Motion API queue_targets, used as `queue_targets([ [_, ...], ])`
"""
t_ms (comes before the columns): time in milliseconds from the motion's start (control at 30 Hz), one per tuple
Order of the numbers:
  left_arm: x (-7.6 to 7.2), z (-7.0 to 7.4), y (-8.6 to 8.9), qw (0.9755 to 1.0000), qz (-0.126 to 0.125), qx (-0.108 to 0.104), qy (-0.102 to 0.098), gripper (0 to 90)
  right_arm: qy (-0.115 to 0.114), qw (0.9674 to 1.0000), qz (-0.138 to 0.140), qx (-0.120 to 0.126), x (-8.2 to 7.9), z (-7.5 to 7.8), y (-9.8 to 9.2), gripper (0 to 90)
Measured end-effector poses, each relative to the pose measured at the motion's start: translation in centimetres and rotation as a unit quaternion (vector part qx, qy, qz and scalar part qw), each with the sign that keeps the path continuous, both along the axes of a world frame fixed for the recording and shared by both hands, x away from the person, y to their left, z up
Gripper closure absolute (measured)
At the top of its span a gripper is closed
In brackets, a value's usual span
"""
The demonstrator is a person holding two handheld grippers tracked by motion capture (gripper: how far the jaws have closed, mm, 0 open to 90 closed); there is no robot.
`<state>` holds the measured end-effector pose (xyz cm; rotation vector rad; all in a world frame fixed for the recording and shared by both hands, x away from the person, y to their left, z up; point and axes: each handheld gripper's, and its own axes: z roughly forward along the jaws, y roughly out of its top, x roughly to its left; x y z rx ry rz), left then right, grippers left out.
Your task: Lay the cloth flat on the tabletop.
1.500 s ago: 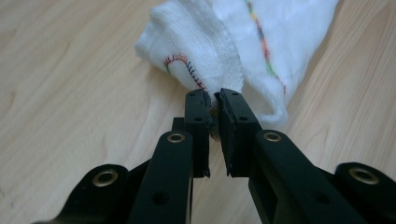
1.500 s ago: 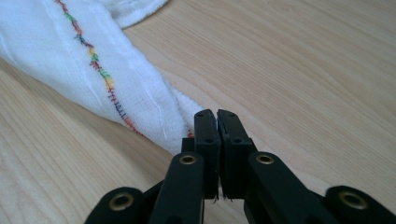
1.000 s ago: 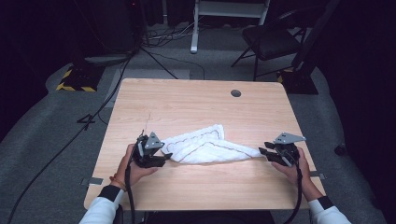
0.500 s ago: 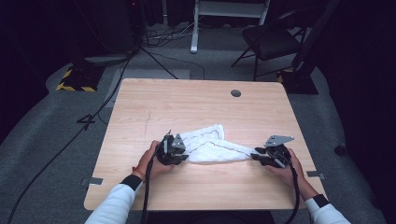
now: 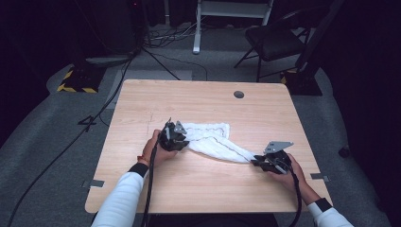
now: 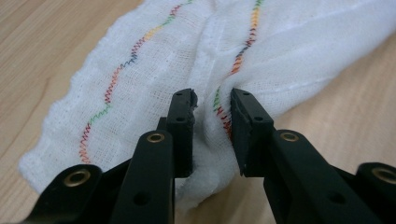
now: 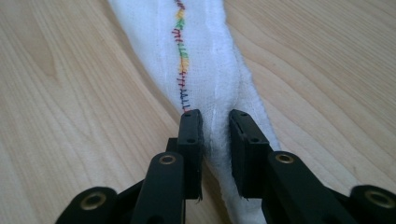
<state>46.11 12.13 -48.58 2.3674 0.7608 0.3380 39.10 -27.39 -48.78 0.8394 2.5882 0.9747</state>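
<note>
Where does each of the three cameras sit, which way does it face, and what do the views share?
High view: above the person's side, facing forward and down on the table; forearms, left tool, right tool.
Left gripper view: on the left tool, facing along its jaws, pinching a fold of the white cloth.
Right gripper view: on the right tool, jaws clamping the cloth's narrow end.
Shared: the cloth with its coloured stitching, and the wooden tabletop.

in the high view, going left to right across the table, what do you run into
left gripper pinching one end of the white cloth → the cloth stretched across the wooden table → right gripper pinching the cloth's other end.
</note>
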Motion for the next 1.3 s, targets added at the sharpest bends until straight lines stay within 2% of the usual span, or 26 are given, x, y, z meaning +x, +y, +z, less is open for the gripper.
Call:
queue_targets([
  [100,0.7,0.1,-0.3,0.9999,0.012,0.002,0.003,65.0,0.003,0.9999,0.013,-0.001,-0.6,0.0,0.4,75.5],
  [133,0.7,0.3,-0.9,0.9998,0.017,-0.005,-0.006,56.2,0.002,0.9997,0.023,-0.005,-0.9,0.1,0.6,73.7],
  [167,0.7,0.3,-0.9,0.9998,0.017,-0.005,-0.006,52.1,0.002,0.9997,0.023,-0.005,-0.9,0.1,0.6,73.7],
  [200,0.5,0.6,-1.3,0.9997,0.014,-0.014,-0.012,50.2,0.005,0.9997,0.023,-0.004,-0.9,0.1,0.7,69.3],
  [233,0.2,1.3,-2.3,0.9993,0.0,-0.03,-0.023,48.5,0.004,0.9998,0.022,-0.004,-1.0,0.2,0.7,68.2],
  [267,0.2,1.3,-2.3,0.9993,0.0,-0.03,-0.023,44.1,0.004,0.9998,0.022,-0.004,-1.0,0.2,0.7,68.2],
  [300,0.1,1.7,-2.9,0.999,-0.004,-0.037,-0.025,41.5,-0.005,0.9998,0.019,-0.001,-1.0,0.4,0.7,64.1],
  [367,0.0,2.3,-4.1,0.9981,-0.005,-0.053,-0.032,39.7,-0.012,0.9999,0.011,0.003,-1.0,0.6,0.6,60.1],
  [433,0.4,2.5,-5.3,0.9976,-0.013,-0.059,-0.033,38.7,-0.017,0.9998,0.006,0.004,-0.9,0.7,0.5,58.2],
  [500,1.2,2.1,-6.6,0.9985,-0.01,-0.048,-0.025,38.8,-0.022,0.9997,0.001,0.008,-0.8,0.9,0.4,57.2],
  [567,2.2,1.3,-7.6,0.9993,0.005,-0.035,-0.008,38.7,-0.028,0.9996,-0.004,0.007,-0.6,1.0,0.2,54.2],
  [667,3.1,0.1,-8.5,0.9988,0.014,-0.038,0.028,37.6,-0.029,0.9995,-0.009,0.011,-0.4,1.2,0.0,53.1],
  [700,3.1,-0.2,-8.6,0.9989,0.009,-0.031,0.033,38.5,-0.032,0.9993,-0.012,0.013,-0.2,1.3,-0.2,52.8],
  [800,3.0,-0.3,-8.3,0.9986,-0.006,-0.038,0.035,47.7,-0.042,0.9985,-0.023,0.024,0.5,1.8,-0.5,52.4],
  [867,2.8,-0.2,-8.1,0.9983,-0.024,-0.037,0.037,59.5,-0.047,0.998,-0.031,0.029,1.0,2.3,-0.5,52.7],
  [933,2.5,0.0,-7.9,0.9981,-0.046,-0.026,0.03,70.8,-0.055,0.9975,-0.035,0.027,1.7,2.7,-0.1,53.6],
  [967,2.4,0.1,-7.9,0.9982,-0.048,-0.023,0.027,74.9,-0.06,0.9972,-0.036,0.026,2.3,2.9,0.2,53.8],
  [1033,2.1,0.3,-7.9,0.9984,-0.051,-0.017,0.019,76.7,-0.065,0.997,-0.035,0.023,3.1,3.2,0.8,54.5],
  [1133,1.7,0.9,-7.7,0.9986,-0.05,-0.019,0.008,76.7,-0.062,0.9971,-0.035,0.025,5.0,3.4,2.3,55.3],
  [1167,1.5,1.1,-7.6,0.9984,-0.052,-0.019,0.006,76.2,-0.063,0.9971,-0.034,0.024,6.3,3.3,3.5,55.3],
  [1233,1.3,1.4,-7.5,0.9983,-0.057,-0.014,0.002,76.0,-0.057,0.9976,-0.034,0.022,7.6,3.1,4.7,55.2],
  [1267,1.2,1.5,-7.4,0.9981,-0.059,-0.014,0.002,76.0,-0.057,0.9976,-0.034,0.022,7.6,3.1,4.7,55.2],
  [1300,1.1,1.5,-7.3,0.9979,-0.063,-0.012,0.003,77.5,-0.044,0.9981,-0.035,0.025,8.8,2.7,5.8,54.9],
])
